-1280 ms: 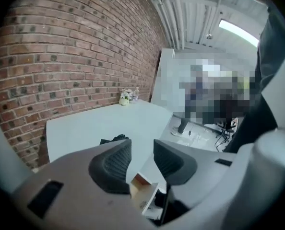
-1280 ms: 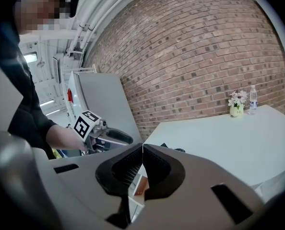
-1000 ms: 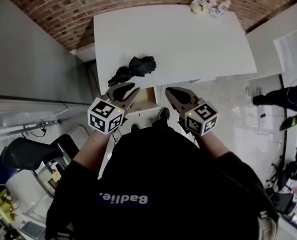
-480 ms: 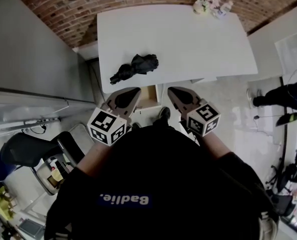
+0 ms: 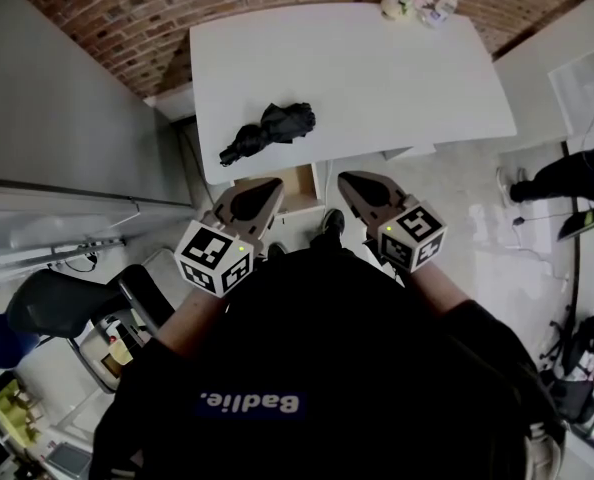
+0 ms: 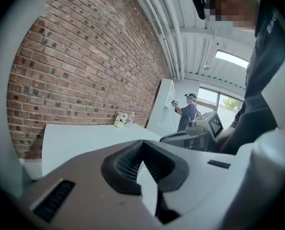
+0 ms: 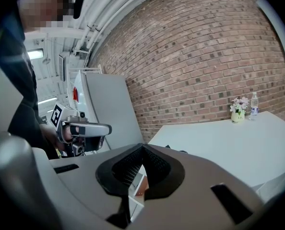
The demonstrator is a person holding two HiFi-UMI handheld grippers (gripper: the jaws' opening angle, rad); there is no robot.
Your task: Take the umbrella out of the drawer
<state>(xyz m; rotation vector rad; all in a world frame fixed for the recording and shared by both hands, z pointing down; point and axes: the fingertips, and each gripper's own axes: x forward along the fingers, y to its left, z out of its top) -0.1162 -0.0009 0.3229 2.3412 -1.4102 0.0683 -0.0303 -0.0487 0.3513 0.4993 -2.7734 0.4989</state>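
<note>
The folded black fabric umbrella (image 5: 267, 131) lies on the white bench (image 5: 377, 78), on its top near the front left corner, just in from the front edge. Below that front edge an open light wooden drawer (image 5: 302, 190) juts out from under the bench. My left gripper (image 5: 270, 183) sits just off the bench's front edge beside the drawer, jaws pressed together with nothing between them. My right gripper (image 5: 347, 179) is level with it off the same edge, on the drawer's other side, its jaws likewise pressed together and empty. At the bench's far right corner stand a small pot of pale flowers (image 5: 399, 1) and what seems to be a clear bottle (image 5: 441, 10). Behind the bench's far edge runs a red brick wall (image 5: 177, 8).
</note>
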